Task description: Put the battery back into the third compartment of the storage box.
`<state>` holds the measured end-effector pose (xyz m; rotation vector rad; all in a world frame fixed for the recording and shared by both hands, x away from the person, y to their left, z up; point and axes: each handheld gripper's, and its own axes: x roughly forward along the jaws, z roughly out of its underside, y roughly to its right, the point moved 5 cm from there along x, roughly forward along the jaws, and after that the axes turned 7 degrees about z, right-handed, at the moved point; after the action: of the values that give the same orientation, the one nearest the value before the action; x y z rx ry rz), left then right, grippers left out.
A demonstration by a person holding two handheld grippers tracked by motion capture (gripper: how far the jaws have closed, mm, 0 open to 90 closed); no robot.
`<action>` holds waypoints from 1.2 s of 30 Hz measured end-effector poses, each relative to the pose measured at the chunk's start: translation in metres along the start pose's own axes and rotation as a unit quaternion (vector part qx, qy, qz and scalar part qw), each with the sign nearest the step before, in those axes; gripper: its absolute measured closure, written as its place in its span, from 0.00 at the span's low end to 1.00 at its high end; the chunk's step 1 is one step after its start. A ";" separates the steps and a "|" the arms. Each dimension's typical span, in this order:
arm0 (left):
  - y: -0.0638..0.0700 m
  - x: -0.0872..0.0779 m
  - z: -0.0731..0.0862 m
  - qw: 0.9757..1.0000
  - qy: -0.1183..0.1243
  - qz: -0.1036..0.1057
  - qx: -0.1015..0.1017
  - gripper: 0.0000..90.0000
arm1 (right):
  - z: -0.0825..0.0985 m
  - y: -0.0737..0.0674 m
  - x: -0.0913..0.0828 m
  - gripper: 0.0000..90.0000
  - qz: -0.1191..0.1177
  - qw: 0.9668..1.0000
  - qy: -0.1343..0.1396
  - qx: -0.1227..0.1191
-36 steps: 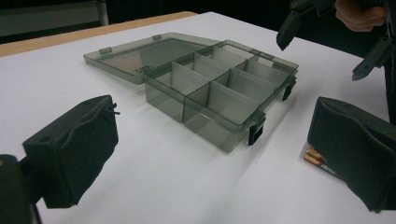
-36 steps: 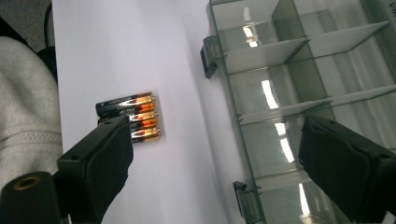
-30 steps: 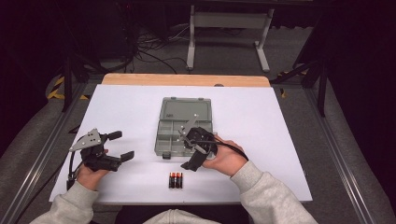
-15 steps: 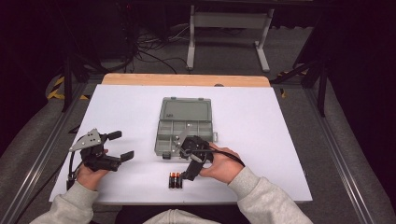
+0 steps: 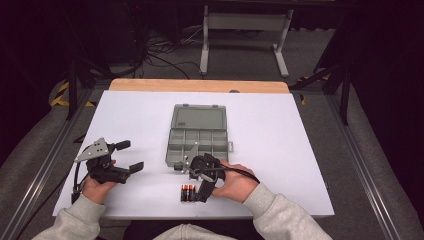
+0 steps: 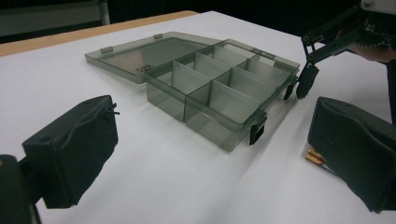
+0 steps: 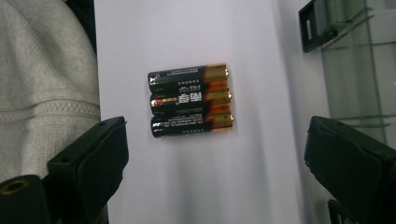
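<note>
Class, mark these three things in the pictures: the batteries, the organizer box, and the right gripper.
batteries (image 7: pixel 189 100): right gripper view, label of the middle cell.
organizer box (image 6: pixel 219 95): left gripper view, a divider wall inside the open tray.
right gripper (image 5: pixel 202 190): high view, between its fingertips beside the batteries.

Grey knit sleeves with ribbed cuffs, black padded left claw (image 5: pixel 126 155), grey triangular plate, trailing black cable

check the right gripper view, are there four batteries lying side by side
No, three batteries lie side by side on the white table, between the open right tongs.
</note>
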<state>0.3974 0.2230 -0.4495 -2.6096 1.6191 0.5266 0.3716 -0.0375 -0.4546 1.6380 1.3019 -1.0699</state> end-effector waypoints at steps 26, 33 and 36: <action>0.000 0.000 0.000 1.000 -0.001 0.001 -0.003 0.02 | 0.001 -0.015 0.023 0.19 -0.003 0.999 -0.026 -0.030; -0.001 -0.001 0.000 1.000 0.001 0.000 -0.006 0.02 | 0.001 -0.017 0.025 0.29 0.001 0.999 -0.033 -0.037; -0.001 -0.001 0.000 1.000 0.000 0.000 -0.006 0.02 | 0.000 -0.017 0.025 0.33 0.004 0.999 -0.033 -0.043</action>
<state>0.3976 0.2239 -0.4499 -2.6190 1.6207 0.5371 0.3580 -0.0263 -0.4795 1.5310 1.2804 -1.0405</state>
